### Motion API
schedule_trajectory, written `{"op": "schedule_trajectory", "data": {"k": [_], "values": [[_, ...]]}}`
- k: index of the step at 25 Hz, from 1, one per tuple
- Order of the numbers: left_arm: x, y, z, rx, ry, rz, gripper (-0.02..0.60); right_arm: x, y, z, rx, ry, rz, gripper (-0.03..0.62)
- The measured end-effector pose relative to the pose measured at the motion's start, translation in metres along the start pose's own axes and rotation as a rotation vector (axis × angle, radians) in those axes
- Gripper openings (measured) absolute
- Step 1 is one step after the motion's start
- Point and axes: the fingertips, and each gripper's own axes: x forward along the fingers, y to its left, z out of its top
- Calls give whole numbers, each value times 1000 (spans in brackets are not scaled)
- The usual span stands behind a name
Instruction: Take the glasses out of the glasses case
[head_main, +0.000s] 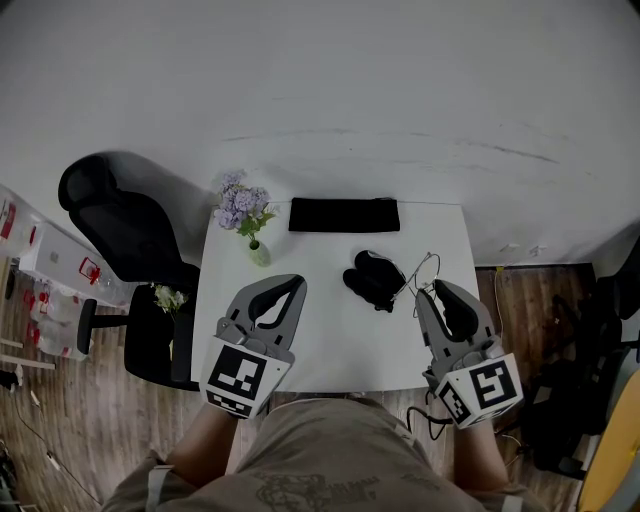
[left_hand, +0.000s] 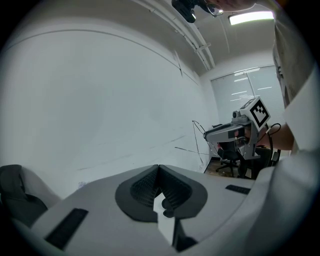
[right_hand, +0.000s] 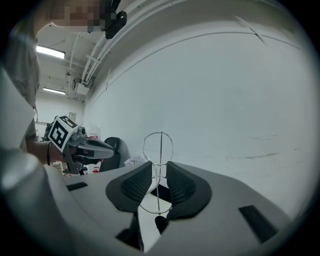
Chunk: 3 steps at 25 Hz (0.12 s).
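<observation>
A black glasses case (head_main: 373, 279) lies open in the middle of the white table (head_main: 330, 345). The thin wire-framed glasses (head_main: 425, 270) are out of it, just to its right. My right gripper (head_main: 430, 293) is shut on them. In the right gripper view the glasses (right_hand: 158, 147) stand upright between the ribbed pads (right_hand: 181, 182), one round lens rim above the right gripper (right_hand: 159, 172). My left gripper (head_main: 298, 283) hovers over the table left of the case. Its jaws are shut with nothing between them, as the left gripper view (left_hand: 159, 170) shows.
A flat black pouch (head_main: 344, 215) lies along the table's far edge. A small vase of purple flowers (head_main: 245, 215) stands at the far left corner. A black office chair (head_main: 120, 230) is left of the table, and a white wall rises behind it.
</observation>
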Motion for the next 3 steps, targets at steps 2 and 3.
{"op": "schedule_trajectory", "data": {"k": [2, 3], "values": [[1, 0, 0, 1, 0, -3, 17, 1, -1, -2, 1, 3, -4, 110], [1, 0, 0, 1, 0, -5, 17, 1, -2, -2, 1, 5, -6, 110]]}}
